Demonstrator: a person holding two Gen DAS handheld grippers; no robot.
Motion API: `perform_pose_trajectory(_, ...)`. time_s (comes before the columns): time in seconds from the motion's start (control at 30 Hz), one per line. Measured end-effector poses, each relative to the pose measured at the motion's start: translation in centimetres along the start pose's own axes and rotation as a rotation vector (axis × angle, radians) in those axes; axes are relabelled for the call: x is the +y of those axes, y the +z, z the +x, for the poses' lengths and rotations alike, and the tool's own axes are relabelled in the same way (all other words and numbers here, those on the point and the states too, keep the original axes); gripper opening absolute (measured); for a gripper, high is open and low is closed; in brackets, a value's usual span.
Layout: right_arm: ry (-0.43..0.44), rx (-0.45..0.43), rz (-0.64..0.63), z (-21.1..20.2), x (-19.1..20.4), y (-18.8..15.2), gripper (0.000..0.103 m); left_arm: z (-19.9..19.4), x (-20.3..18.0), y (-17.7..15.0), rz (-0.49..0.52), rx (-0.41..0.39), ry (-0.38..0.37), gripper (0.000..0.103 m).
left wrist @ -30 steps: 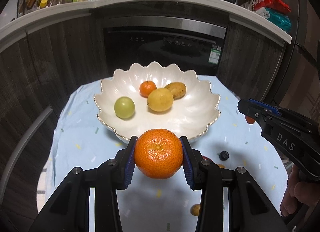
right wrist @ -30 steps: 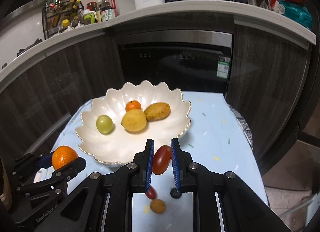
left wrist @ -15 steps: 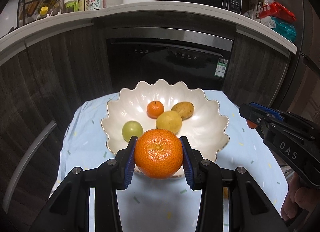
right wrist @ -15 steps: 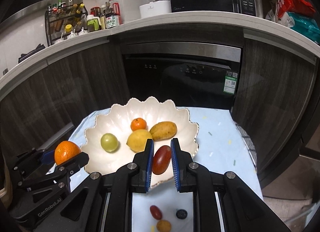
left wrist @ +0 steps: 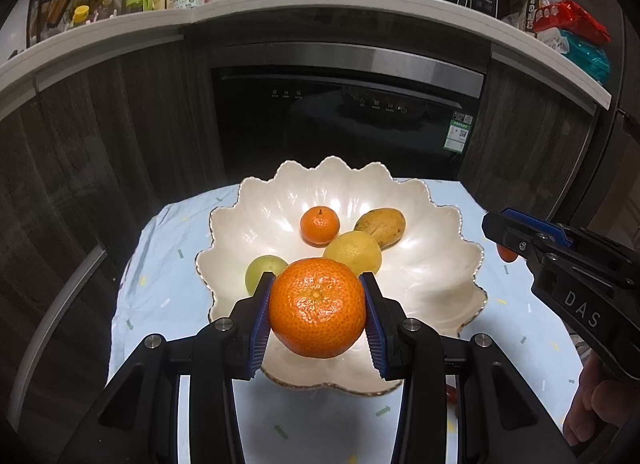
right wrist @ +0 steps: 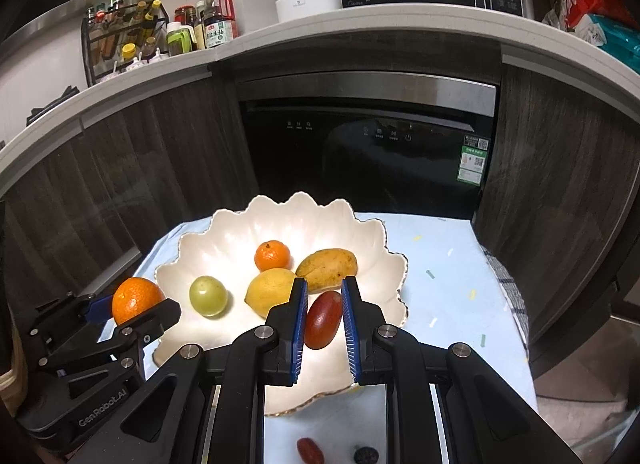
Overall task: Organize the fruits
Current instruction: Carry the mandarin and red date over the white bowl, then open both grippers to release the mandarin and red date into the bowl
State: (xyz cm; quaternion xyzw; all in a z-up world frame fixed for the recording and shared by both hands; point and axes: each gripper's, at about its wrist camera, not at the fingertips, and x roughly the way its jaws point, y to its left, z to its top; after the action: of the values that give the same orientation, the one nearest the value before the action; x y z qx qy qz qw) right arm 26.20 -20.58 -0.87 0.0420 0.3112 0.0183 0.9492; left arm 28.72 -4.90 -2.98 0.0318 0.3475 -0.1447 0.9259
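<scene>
My left gripper [left wrist: 318, 314] is shut on a large orange mandarin [left wrist: 317, 307], held above the near rim of the white scalloped bowl [left wrist: 424, 264]. My right gripper [right wrist: 323, 322] is shut on a dark red oval fruit [right wrist: 322, 320], also over the bowl's [right wrist: 360, 248] near side. In the bowl lie a small mandarin [left wrist: 320, 225], a lemon [left wrist: 353, 252], a brownish mango-like fruit [left wrist: 380, 227] and a green round fruit [left wrist: 262, 271]. The right wrist view shows the left gripper [right wrist: 120, 306] at the left with its mandarin [right wrist: 136, 300].
The bowl stands on a light blue cloth [left wrist: 168, 288] over a small table. A red grape-like fruit [right wrist: 310, 450] and a dark berry [right wrist: 366, 455] lie on the cloth in front of the bowl. Dark cabinets and a built-in appliance [left wrist: 344, 120] stand behind.
Both grippers have drawn back from the bowl with their fruits still held. The bowl now sits farther away and higher in both views.
</scene>
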Motion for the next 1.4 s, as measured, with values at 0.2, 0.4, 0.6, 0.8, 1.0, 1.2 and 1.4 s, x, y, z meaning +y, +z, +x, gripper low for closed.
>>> perform_pose_trajectory(0.2, 0.000, 0.032, 0.008, 1.9, -0.4, -0.4, 0.018, 2.0, 0.2, -0.4, -0.003, 0.038, -0.003, 0.041)
perform_pose_trajectory(0.4, 0.004, 0.060, 0.010, 3.3, -0.3, -0.9, 0.019, 3.1, 0.4, -0.7, -0.008, 0.060, -0.007, 0.042)
perform_pose_trajectory(0.6, 0.002, 0.080, 0.019, 4.0, -0.4, -1.0, 0.021, 3.7, 0.6, -0.7, 0.001, 0.080, 0.012, 0.043)
perform_pose_trajectory(0.8, -0.003, 0.046, 0.018, 3.4, -0.3, -0.6, 0.053, 3.2, 0.7, -0.6, 0.000, 0.058, 0.025, 0.071)
perform_pose_trajectory(1.0, -0.017, 0.016, 0.023, 2.6, -0.2, -0.2, 0.074, 2.5, 1.0, 0.0, -0.012, 0.042, 0.042, 0.078)
perform_pose_trajectory(1.2, -0.027, -0.007, 0.024, 1.5, -0.3, 0.3, 0.080, 1.5, 1.3, 0.2, -0.026, 0.021, 0.063, 0.087)
perform_pose_trajectory(1.4, -0.029, -0.022, 0.025, 0.4, -0.3, 0.3, 0.081, 0.4, 1.0, 0.3, -0.027, 0.010, 0.063, 0.088)
